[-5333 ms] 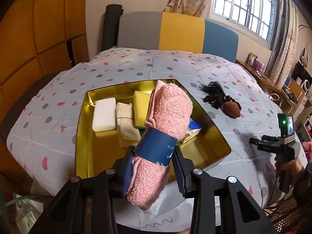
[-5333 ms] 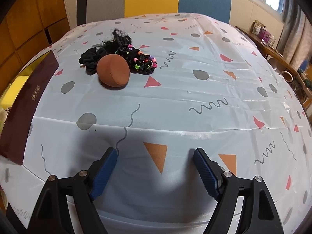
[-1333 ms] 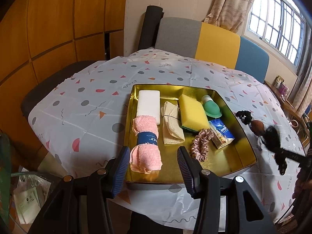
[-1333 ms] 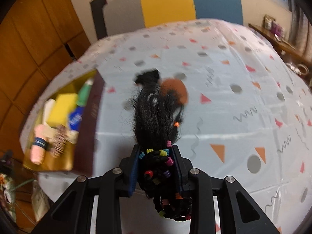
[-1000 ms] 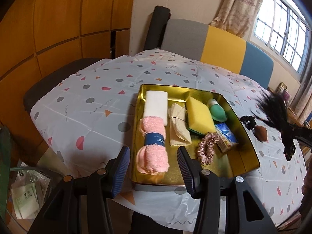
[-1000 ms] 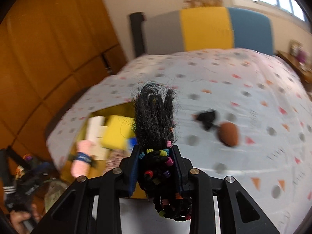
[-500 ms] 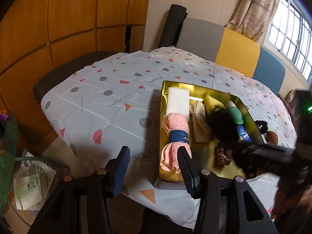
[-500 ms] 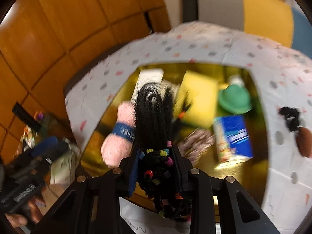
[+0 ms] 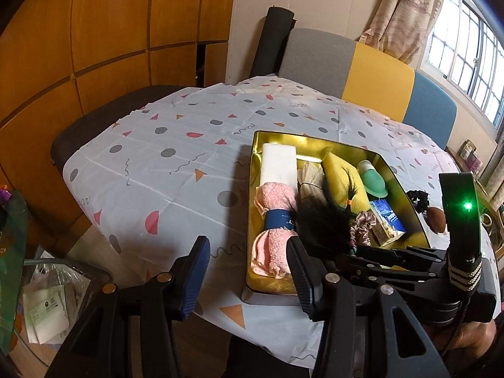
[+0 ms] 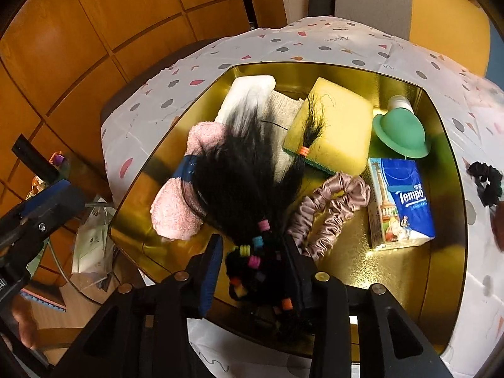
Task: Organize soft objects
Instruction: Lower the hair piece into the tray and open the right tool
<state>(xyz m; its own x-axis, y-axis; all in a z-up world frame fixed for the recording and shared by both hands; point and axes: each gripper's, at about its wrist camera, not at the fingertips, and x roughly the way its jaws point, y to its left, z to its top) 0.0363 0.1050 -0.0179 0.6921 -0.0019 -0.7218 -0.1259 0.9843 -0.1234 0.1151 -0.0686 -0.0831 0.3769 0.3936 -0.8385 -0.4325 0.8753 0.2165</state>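
While the right gripper (image 10: 250,253) opens its jaws around the black hair bundle with coloured beads (image 10: 242,182), carried over from the tablecloth, the bundle settles ahead inside the shallow gold tin tray (image 10: 447,189), so release looks nearly complete; the left gripper (image 9: 249,271) hangs half-open, empty.

Free room and obstacles. In the left wrist view, the desk (image 9: 163,170) is bare cloth across the left and centre of the frame, open to a hand from the near edge. The gold tray (image 9: 252,189) at right centre is crowded: pink towel roll (image 9: 272,217), white block (image 9: 278,165), yellow sponge (image 9: 341,173), green cup (image 9: 373,181), tissue pack (image 9: 387,220) and scrunchie (image 9: 359,226) fill most of its floor. In the right wrist view, bare tray floor (image 10: 346,255) shows only at lower centre-right. The black hairpiece (image 10: 242,182) lies over the towel roll between the opening jaws of the right gripper (image 10: 252,261), which blocks the tray's near edge.
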